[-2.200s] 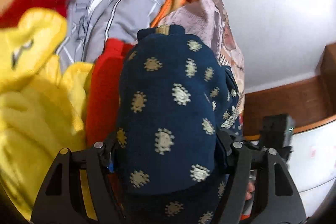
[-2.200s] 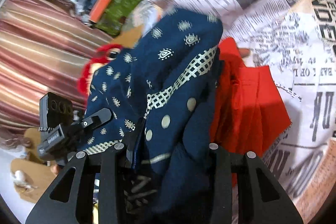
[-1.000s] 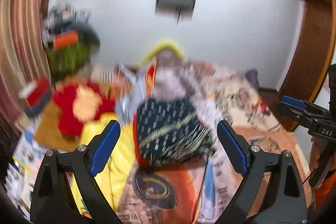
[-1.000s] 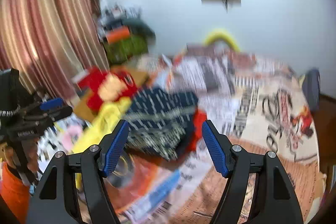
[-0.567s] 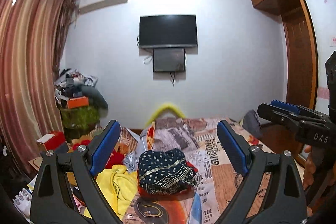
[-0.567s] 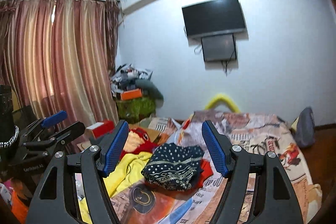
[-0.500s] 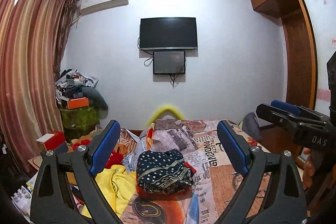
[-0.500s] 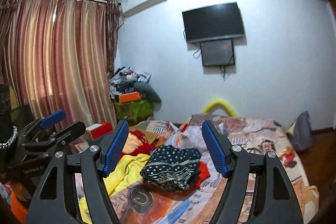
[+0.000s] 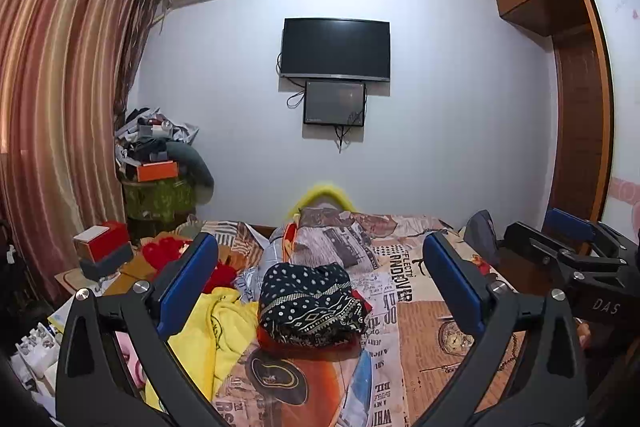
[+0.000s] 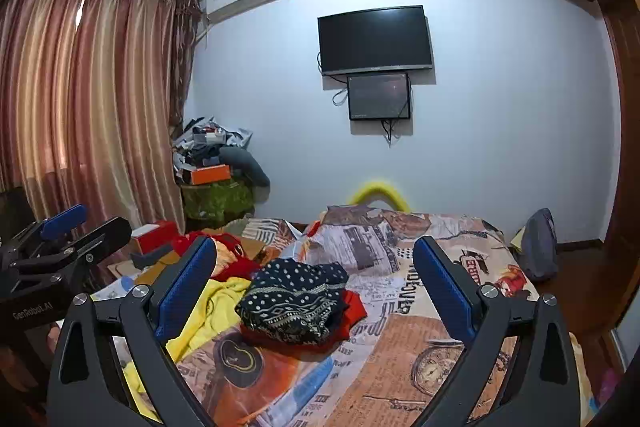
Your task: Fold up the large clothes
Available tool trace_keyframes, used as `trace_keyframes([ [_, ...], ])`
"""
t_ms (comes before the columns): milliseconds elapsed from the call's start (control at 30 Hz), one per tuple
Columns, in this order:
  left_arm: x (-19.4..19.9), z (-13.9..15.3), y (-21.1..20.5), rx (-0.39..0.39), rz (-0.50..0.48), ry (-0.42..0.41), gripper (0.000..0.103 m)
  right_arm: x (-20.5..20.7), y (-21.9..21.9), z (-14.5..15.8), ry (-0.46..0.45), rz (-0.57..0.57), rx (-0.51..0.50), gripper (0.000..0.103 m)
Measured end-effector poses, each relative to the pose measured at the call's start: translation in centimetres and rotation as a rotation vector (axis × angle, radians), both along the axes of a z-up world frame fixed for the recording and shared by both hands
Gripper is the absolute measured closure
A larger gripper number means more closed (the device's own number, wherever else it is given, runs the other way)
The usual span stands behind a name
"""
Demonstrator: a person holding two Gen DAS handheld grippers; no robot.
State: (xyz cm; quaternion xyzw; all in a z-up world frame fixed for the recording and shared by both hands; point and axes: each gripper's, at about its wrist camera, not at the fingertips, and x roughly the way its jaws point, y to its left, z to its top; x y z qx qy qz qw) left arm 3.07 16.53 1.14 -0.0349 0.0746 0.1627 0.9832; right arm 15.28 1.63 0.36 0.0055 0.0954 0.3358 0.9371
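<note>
Navy dotted fabric, the folded garment, sits in a loose bundle on a red garment near the middle of the bed, with a rumpled yellow garment just beside it. Both claws hang well back from the bundle. The left gripper and the right gripper have just been opening, and their jaws now stand wide with nothing between them. The fold looks soft and uneven, so it could slump or spring open by itself. Reaching for the yellow piece next could snag the navy edge and drag the stack apart, since the fabrics touch.
</note>
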Motion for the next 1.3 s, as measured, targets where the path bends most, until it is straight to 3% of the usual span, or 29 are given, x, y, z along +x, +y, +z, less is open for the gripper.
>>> trace_keyframes([
  [1300,1.7,-1.4,0.0,0.004,-0.001,0.056,0.000,0.4,-0.4,-0.7,0.054,-0.009,-0.002,0.005],
])
